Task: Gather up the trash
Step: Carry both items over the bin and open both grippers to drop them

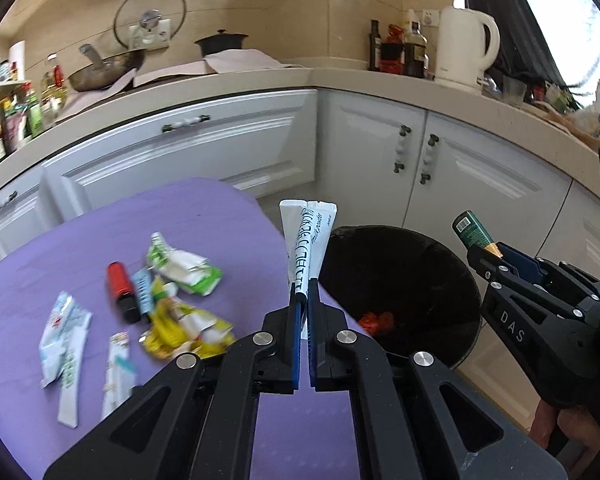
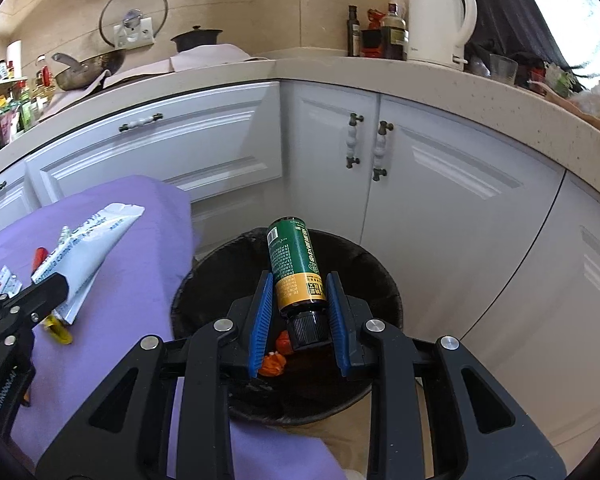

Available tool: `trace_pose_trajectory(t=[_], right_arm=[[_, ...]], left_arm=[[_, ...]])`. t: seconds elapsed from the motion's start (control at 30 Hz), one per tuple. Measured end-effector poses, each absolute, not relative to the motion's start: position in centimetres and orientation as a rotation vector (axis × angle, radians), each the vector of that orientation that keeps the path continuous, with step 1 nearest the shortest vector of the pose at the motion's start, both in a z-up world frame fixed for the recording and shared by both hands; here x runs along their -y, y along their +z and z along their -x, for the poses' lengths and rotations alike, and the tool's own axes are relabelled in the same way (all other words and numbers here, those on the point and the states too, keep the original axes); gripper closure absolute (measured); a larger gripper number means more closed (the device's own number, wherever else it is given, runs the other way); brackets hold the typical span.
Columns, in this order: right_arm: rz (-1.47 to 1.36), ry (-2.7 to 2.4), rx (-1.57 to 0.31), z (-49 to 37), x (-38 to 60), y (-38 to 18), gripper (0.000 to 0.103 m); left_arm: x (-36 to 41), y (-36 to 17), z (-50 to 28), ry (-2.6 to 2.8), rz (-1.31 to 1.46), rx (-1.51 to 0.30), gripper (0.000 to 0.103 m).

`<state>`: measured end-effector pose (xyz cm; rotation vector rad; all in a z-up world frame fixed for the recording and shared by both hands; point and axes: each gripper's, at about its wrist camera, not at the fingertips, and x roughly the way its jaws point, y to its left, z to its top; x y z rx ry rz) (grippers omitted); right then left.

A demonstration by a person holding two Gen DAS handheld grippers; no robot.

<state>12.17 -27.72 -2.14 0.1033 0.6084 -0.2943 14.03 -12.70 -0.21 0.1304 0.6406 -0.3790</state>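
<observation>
Right wrist, bottle [image 2: 296, 268] between fingers [image 2: 260, 316]

Wrappers [image 1: 180, 276] on table [image 1: 220, 216]; bin [image 2: 380, 292] right of table, before cabinets [image 2: 440, 184].

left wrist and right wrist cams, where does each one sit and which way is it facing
Left wrist: on the left gripper, looking forward over the purple table toward the cabinets; its fingers pinch a white sachet; the right gripper shows at right.
Right wrist: on the right gripper, looking down over the black bin; its fingers flank a green bottle; the left gripper shows at left.
Shared: bin, table, sachet, bottle, kettle.
</observation>
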Motion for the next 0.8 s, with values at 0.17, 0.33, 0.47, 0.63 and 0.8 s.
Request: trace_pose_trajectory(t=[0.17,0.33,0.47,0.63,0.8], right_arm=[[-0.121,-0.305,-0.618,-13.0,29.1,-2.9,0.077],[-0.128,-0.309,-0.628,-13.9,30.2,-3.5,0.077],[-0.134,-0.314,-0.631,-14.5,30.9,-3.9,0.077],[-0.147,-0.322,-0.639,-15.5,31.7,-4.6,0.074],[-0.156,-0.335,-0.649,-15.8,32.3,-5.1,0.064]], left_arm=[[15.0,-0.8,-15.2,-0.392,-0.157,-0.654,0.1],[16.5,-1.5,-16.3,-0.398,-0.173,-0.675,0.1],[17.4,-1.9,-17.1,-0.398,-0.18,-0.687,0.1],[18.5,-2.3,-18.1,-0.404,-0.195,-0.707,0.097],[18.4,-2.4,-18.5,-0.385,-0.178,-0.714,0.076]])
